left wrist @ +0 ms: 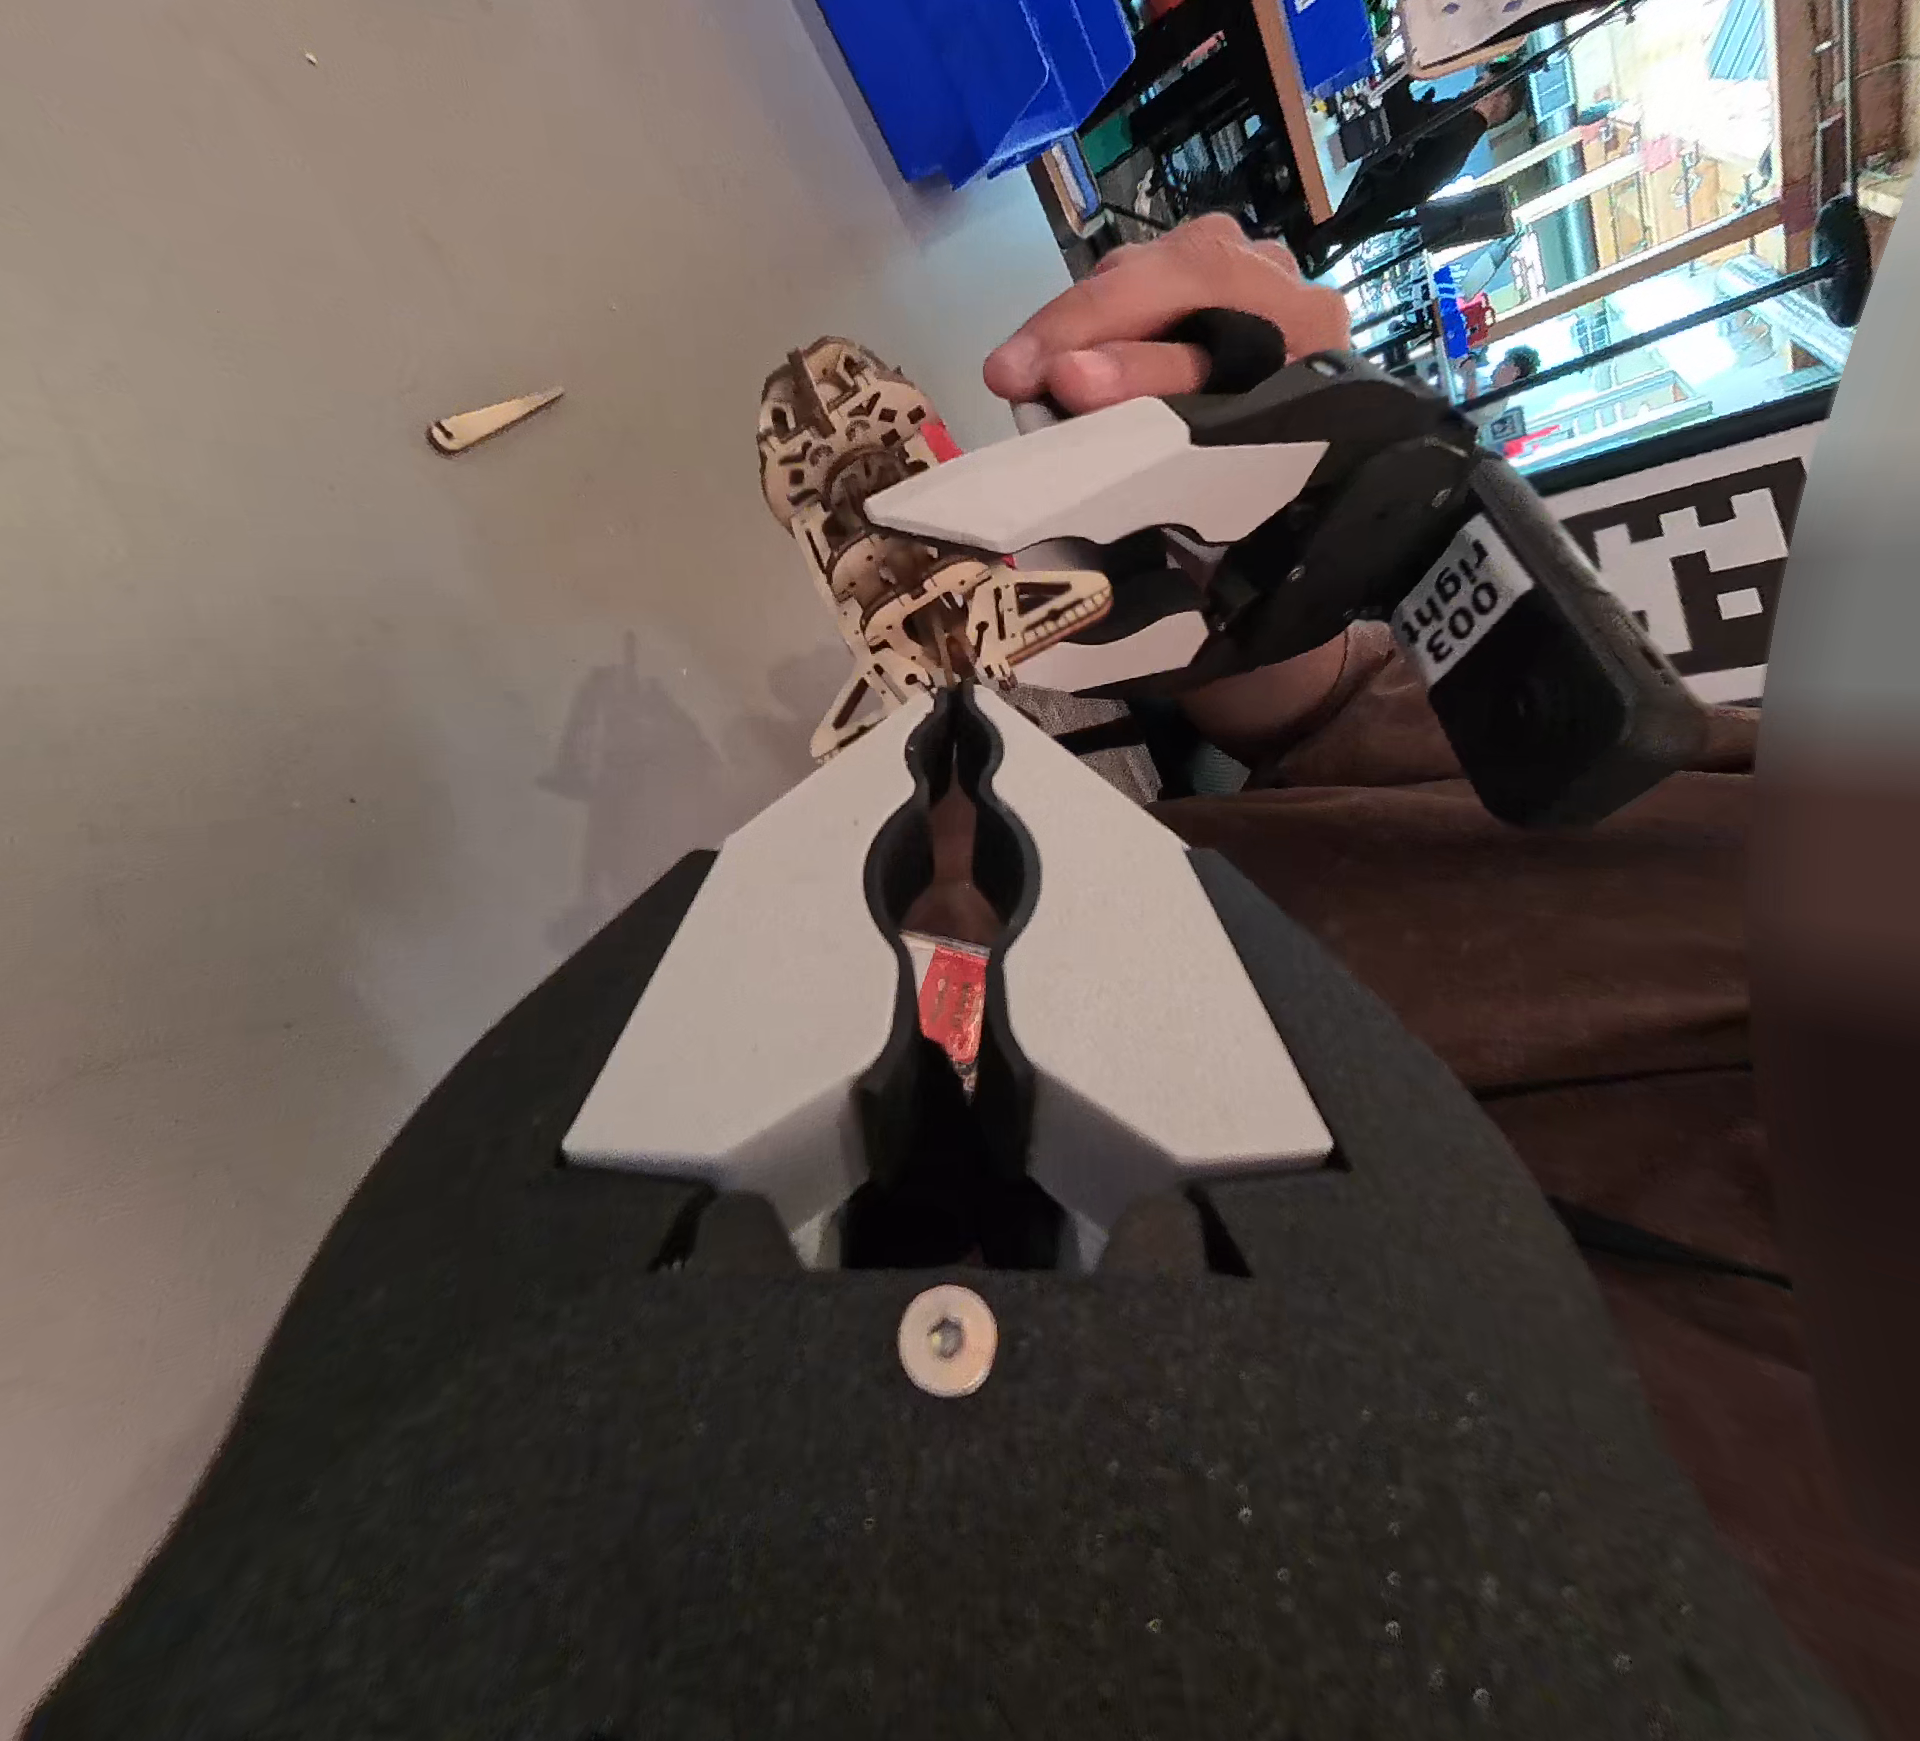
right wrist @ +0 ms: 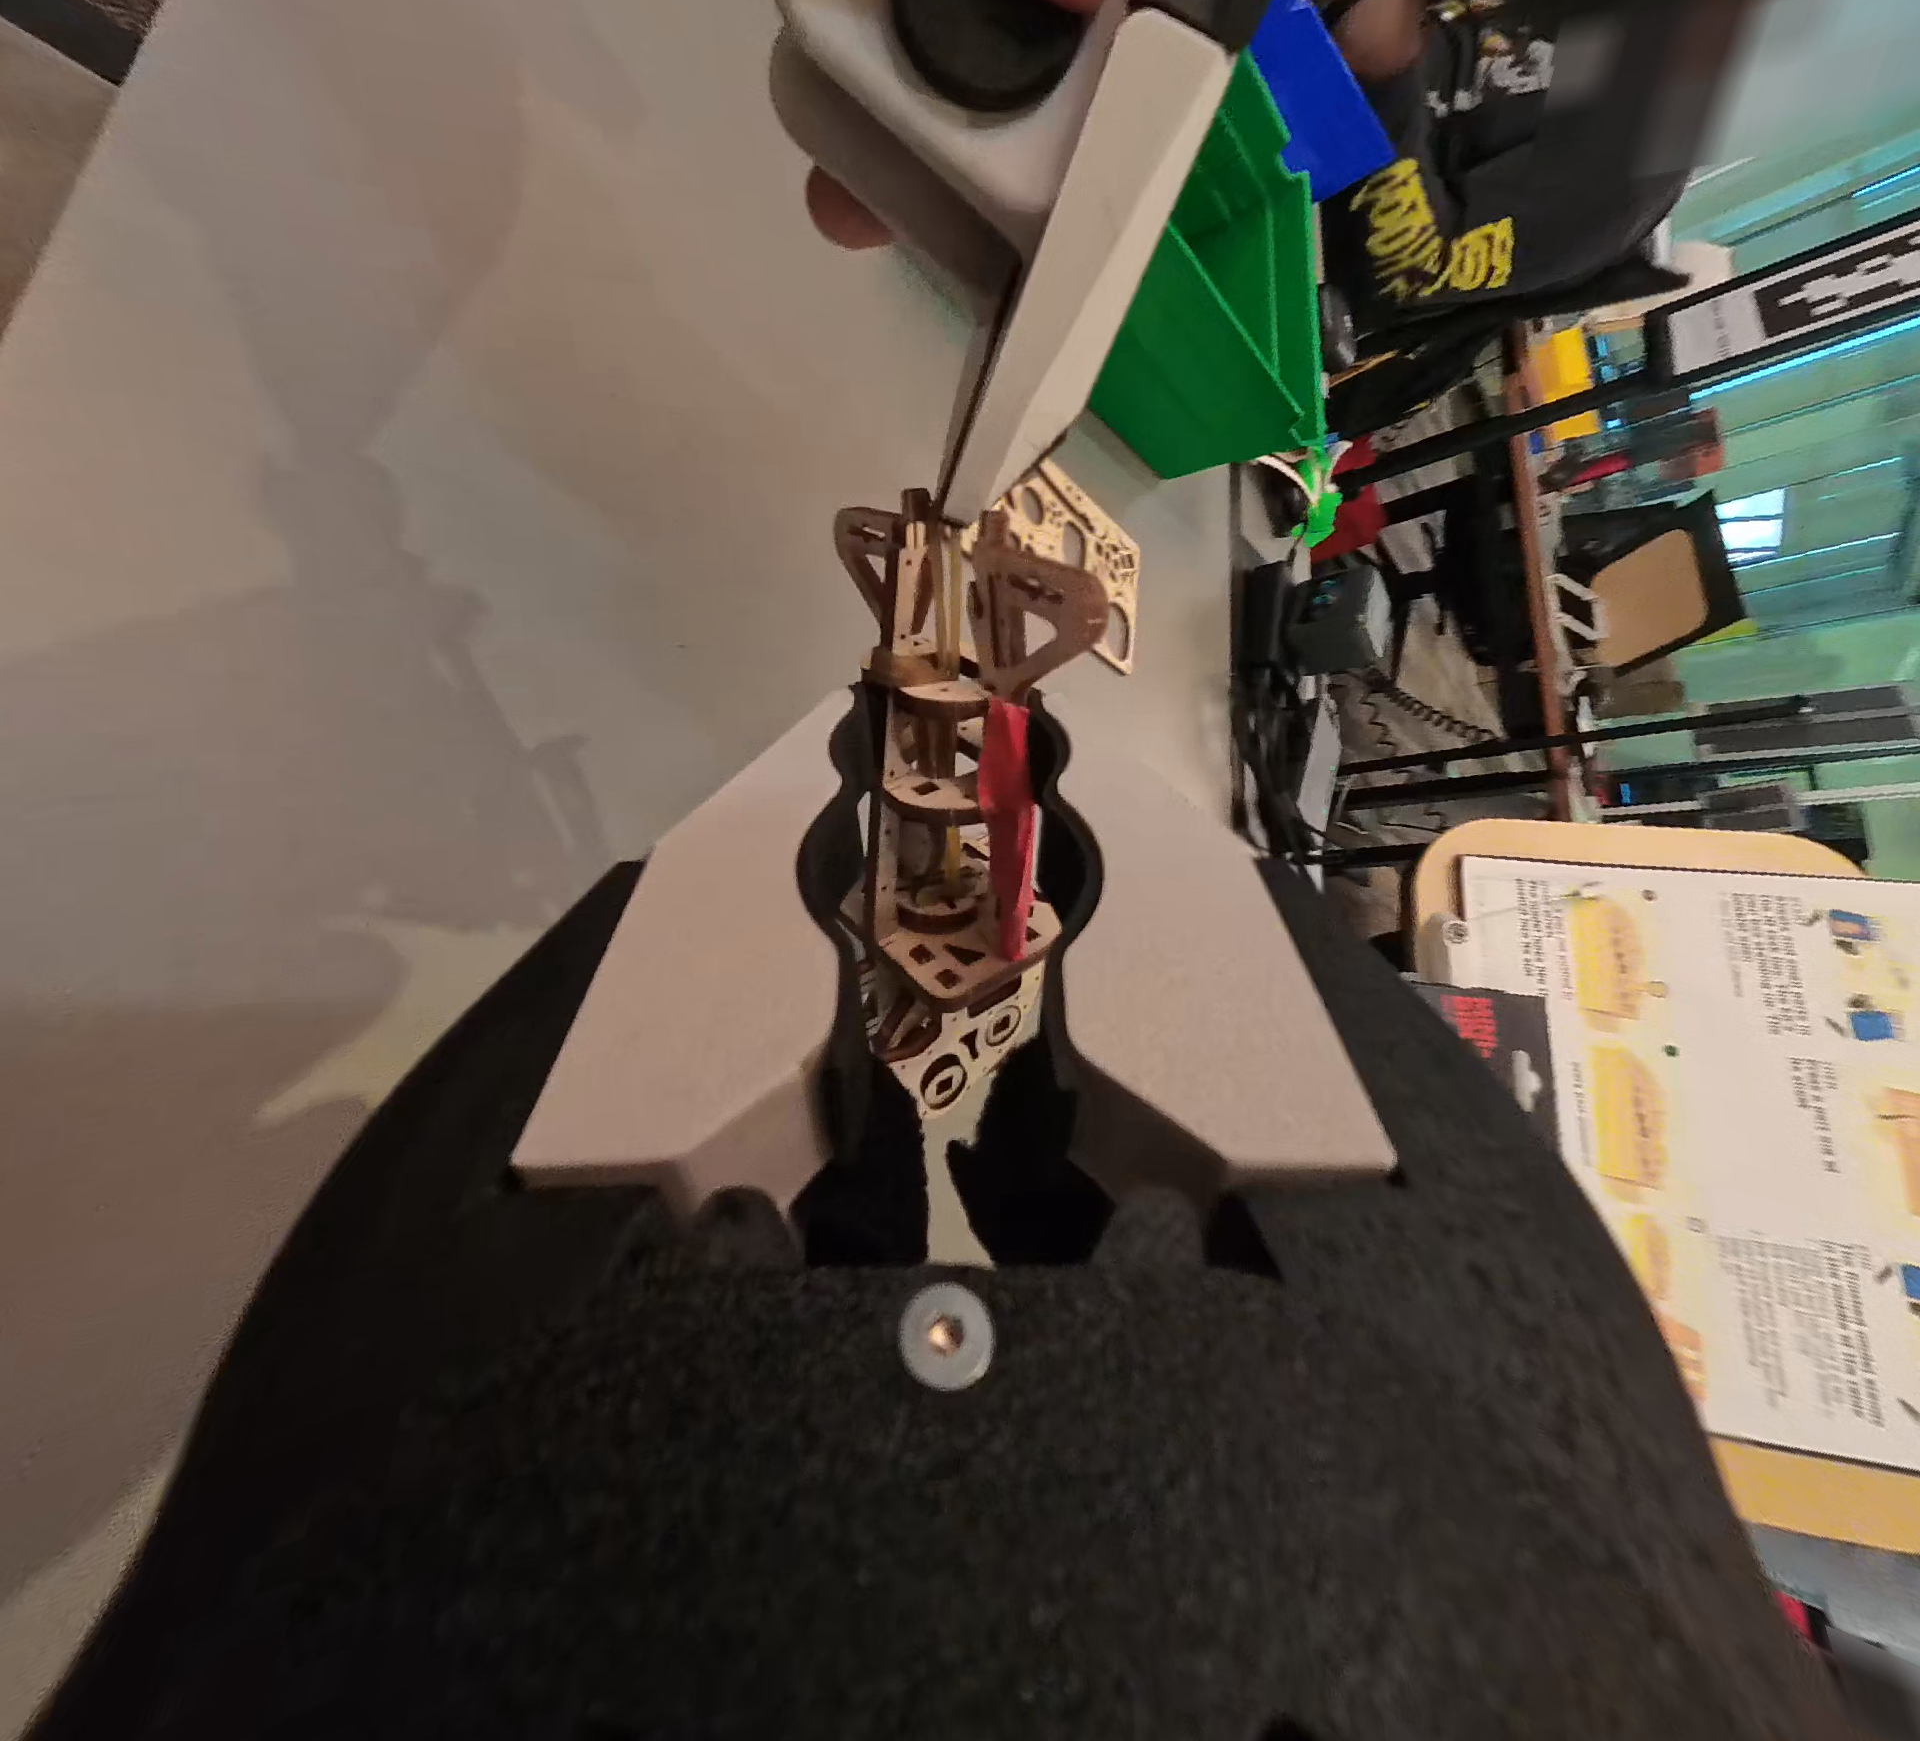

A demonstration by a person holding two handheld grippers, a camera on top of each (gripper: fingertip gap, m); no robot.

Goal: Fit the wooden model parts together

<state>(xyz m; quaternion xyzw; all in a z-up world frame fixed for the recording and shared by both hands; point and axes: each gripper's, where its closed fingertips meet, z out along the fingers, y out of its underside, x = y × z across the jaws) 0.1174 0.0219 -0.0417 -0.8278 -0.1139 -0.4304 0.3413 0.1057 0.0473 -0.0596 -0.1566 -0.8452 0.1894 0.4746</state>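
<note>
Wooden model sits clamped in the right gripper fingers while the left gripper, fingers pinched on a thin peg at its tail, should push straight.

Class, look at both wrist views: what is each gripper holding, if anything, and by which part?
The right gripper clamps the wooden model around its body. The left gripper pinches a small piece at the model's finned tail end.
</note>
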